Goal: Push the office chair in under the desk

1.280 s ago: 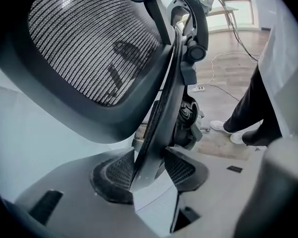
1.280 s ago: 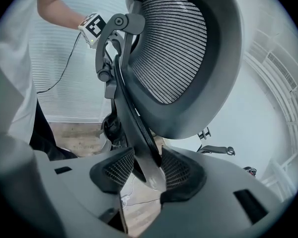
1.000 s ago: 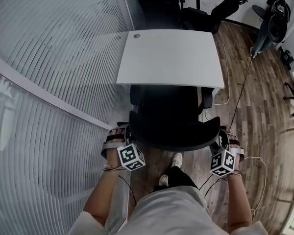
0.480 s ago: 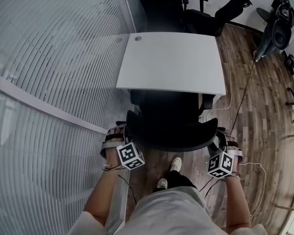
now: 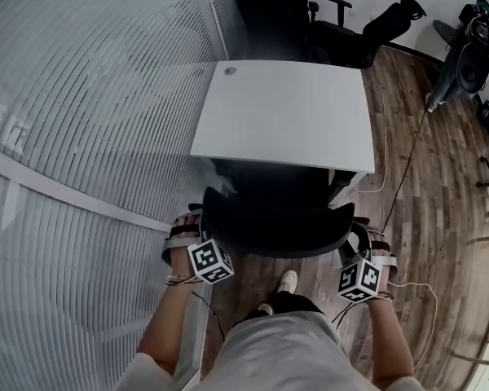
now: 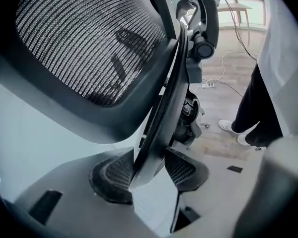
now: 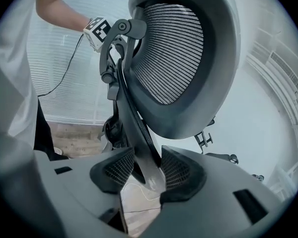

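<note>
A black mesh office chair (image 5: 277,212) stands in front of a white desk (image 5: 285,112), its seat partly beneath the desktop. My left gripper (image 5: 189,233) is shut on the left edge of the backrest. My right gripper (image 5: 365,241) is shut on the right edge. In the left gripper view, the dark backrest frame (image 6: 161,113) runs down between the ribbed pads (image 6: 111,170) of the left gripper (image 6: 148,168). In the right gripper view, the mesh backrest (image 7: 174,53) rises above the right gripper (image 7: 146,171), whose pads (image 7: 176,170) pinch the frame edge.
A glass wall with blinds (image 5: 81,137) runs along the left, close to the desk and chair. More black chairs (image 5: 310,15) stand beyond the desk. A cable (image 5: 399,177) trails over the wooden floor on the right. My feet (image 5: 281,287) are just behind the chair.
The chair has rolled forward, further beneath the desktop. Both grippers moved forward with it, still shut on the backrest edges.
</note>
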`<state>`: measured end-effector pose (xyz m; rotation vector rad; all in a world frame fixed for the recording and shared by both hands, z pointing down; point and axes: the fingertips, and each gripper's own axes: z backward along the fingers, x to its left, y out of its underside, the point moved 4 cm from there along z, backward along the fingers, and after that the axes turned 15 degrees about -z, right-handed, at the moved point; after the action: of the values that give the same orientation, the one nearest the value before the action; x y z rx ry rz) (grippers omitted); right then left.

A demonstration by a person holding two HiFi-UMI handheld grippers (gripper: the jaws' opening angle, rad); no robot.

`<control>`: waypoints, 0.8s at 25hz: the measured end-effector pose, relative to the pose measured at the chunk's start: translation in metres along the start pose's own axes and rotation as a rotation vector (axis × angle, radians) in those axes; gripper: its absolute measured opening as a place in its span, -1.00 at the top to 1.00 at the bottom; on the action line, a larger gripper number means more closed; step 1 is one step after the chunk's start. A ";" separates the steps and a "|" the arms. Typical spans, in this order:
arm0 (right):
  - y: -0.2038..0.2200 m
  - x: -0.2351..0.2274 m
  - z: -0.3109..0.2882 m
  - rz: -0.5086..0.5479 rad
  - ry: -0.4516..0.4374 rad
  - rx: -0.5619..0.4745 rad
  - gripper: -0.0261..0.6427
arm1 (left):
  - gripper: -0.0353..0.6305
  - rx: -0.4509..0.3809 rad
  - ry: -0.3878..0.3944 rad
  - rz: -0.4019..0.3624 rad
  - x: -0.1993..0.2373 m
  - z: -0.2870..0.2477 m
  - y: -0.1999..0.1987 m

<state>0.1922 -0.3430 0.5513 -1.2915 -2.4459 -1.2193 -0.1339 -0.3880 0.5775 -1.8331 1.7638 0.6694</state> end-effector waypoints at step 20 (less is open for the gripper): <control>-0.018 -0.030 -0.031 0.019 -0.020 -0.016 0.39 | 0.29 0.024 0.006 -0.004 0.033 -0.033 0.006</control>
<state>0.1899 -0.3896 0.5486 -1.3345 -2.4363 -1.2303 -0.1381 -0.4342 0.5804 -1.8237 1.7644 0.6397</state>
